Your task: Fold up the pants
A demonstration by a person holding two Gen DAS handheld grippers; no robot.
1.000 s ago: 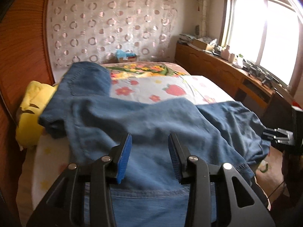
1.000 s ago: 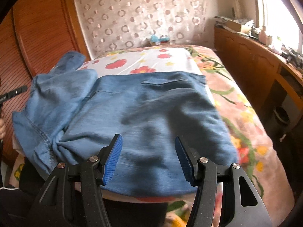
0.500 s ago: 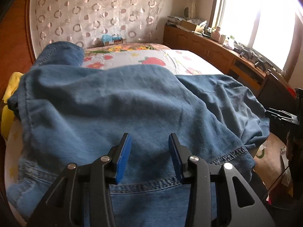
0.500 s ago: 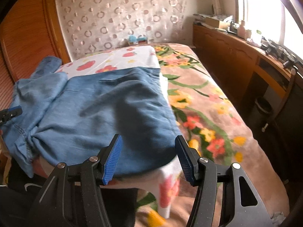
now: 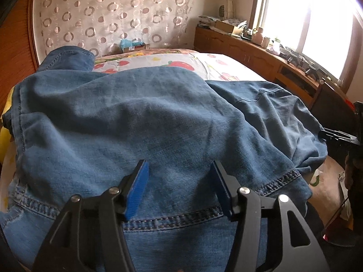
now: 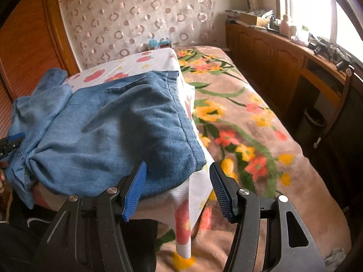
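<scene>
Both grippers have closed in since a second ago: left gripper (image 5: 179,188) over the pants (image 5: 140,122) hem, right gripper (image 6: 178,188) at the bed's (image 6: 245,122) near-edge corner, jaws wide, empty, grasp imminent.

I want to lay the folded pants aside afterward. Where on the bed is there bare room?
The floral blanket to the right of the jeans lies bare, from the white strawberry sheet across to the wooden cabinets. Some sheet is also free beyond the jeans, toward the curtain. The near left part of the bed is crowded with denim.
</scene>
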